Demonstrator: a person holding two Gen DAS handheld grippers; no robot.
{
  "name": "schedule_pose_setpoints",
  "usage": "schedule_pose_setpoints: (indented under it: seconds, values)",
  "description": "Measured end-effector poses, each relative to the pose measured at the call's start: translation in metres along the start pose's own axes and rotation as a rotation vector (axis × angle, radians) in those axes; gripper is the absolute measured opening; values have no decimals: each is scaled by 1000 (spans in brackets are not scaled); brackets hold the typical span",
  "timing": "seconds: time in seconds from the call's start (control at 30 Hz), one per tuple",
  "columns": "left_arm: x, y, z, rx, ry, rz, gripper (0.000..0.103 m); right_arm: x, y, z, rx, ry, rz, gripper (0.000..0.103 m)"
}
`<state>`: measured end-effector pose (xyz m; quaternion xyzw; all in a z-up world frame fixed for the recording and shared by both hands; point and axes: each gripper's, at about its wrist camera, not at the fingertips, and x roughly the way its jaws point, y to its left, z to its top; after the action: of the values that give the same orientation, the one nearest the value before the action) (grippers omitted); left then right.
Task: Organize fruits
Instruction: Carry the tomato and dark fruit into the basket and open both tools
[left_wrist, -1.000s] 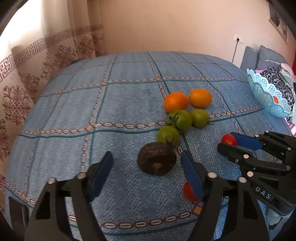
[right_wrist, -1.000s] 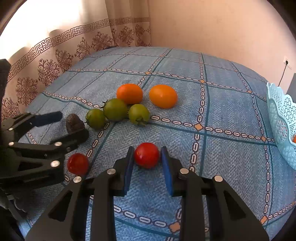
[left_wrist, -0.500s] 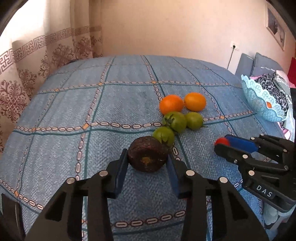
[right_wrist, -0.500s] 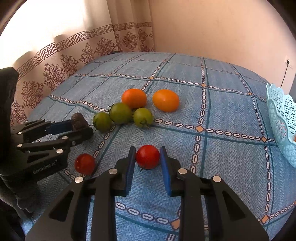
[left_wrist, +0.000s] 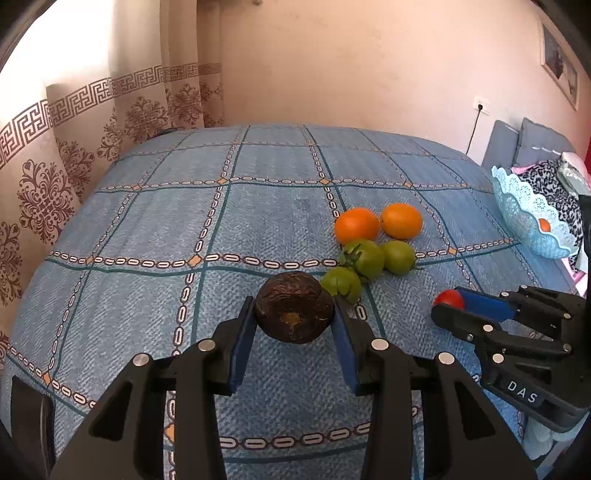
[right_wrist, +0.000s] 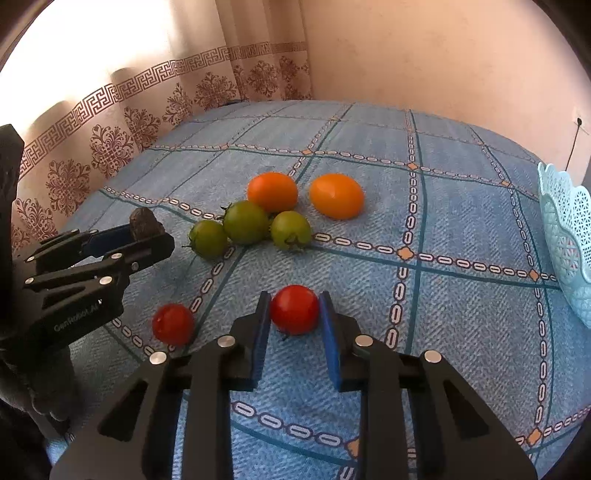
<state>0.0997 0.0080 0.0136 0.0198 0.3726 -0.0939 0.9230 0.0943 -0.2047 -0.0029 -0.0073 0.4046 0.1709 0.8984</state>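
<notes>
My left gripper (left_wrist: 294, 321) is shut on a dark brown wrinkled fruit (left_wrist: 293, 307) and holds it above the blue bedspread (left_wrist: 155, 229). It also shows in the right wrist view (right_wrist: 146, 236) with the brown fruit (right_wrist: 144, 226). My right gripper (right_wrist: 294, 317) is shut on a red tomato (right_wrist: 294, 309), lifted off the bed; it shows in the left wrist view (left_wrist: 452, 304) too. A second red tomato (right_wrist: 173, 324) lies on the bed. Three green tomatoes (right_wrist: 245, 222) and two oranges (right_wrist: 272, 192) lie grouped further back.
A light blue lace-pattern basket (left_wrist: 532, 218) with one orange fruit in it stands at the bed's right edge, also in the right wrist view (right_wrist: 567, 236). Patterned curtains (left_wrist: 74, 147) hang at the left. Pillows and clothes (left_wrist: 546, 166) lie behind the basket.
My left gripper closed on the brown fruit and raised it off the bedspread. My right gripper, holding the red tomato, also rose a little.
</notes>
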Motion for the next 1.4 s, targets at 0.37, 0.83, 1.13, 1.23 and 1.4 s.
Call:
schedule_pose_setpoints:
  seconds: [0.37,0.83,1.13,1.23,1.4]
  values:
    - [-23,-25,17,39,-53,2,40,-40,-24,10,79,-102,-13,27]
    - [-31,-98,58,141,-102,-76,41,-104,-115,14,234,-226,-183,27]
    - [-25,-153,81,203,-119,-142,41,-123,-175,7,348,-265,-288,27]
    - [-21,-170,87,221,-122,-165,41,-124,-194,0,381,-263,-327,27]
    - [-10,-198,95,242,-110,-209,41,-122,-210,-6,408,-268,-357,27]
